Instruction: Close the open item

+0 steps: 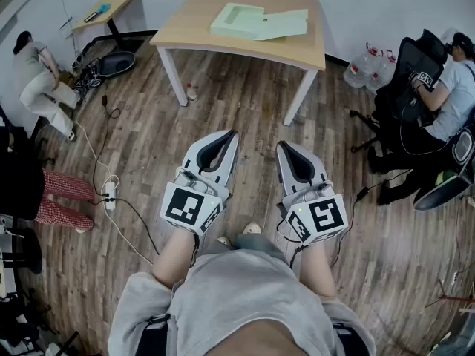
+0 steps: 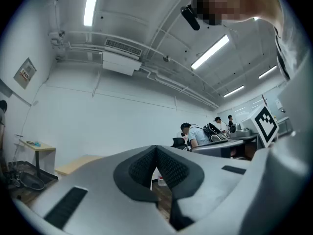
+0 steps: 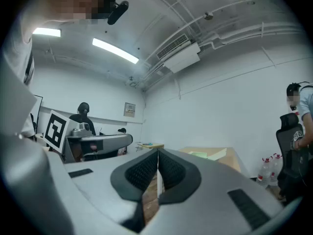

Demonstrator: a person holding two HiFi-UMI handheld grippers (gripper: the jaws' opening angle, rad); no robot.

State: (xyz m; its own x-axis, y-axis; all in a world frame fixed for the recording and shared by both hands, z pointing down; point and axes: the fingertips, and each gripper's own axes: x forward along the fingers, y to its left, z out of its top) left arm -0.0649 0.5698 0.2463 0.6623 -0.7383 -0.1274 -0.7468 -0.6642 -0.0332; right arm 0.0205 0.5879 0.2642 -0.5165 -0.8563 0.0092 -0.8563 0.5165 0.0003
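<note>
The open box (image 1: 256, 22) waits on the far table (image 1: 200, 24)
We hold left claw (image 1: 231, 136) and right claw (image 1: 283, 148) closed and empty, since nothing is within reach

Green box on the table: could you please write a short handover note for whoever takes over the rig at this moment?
Left gripper: fingers shut, nothing held, out in front of the body above the floor.
Right gripper: likewise shut and empty.
Pale green box: on the wooden table ahead, out of reach, open, with its lid lying flat to the right of the tray.
Done: nothing; the box looks untouched.
Left: step up to the table, fold the lid over and press it closed.
</note>
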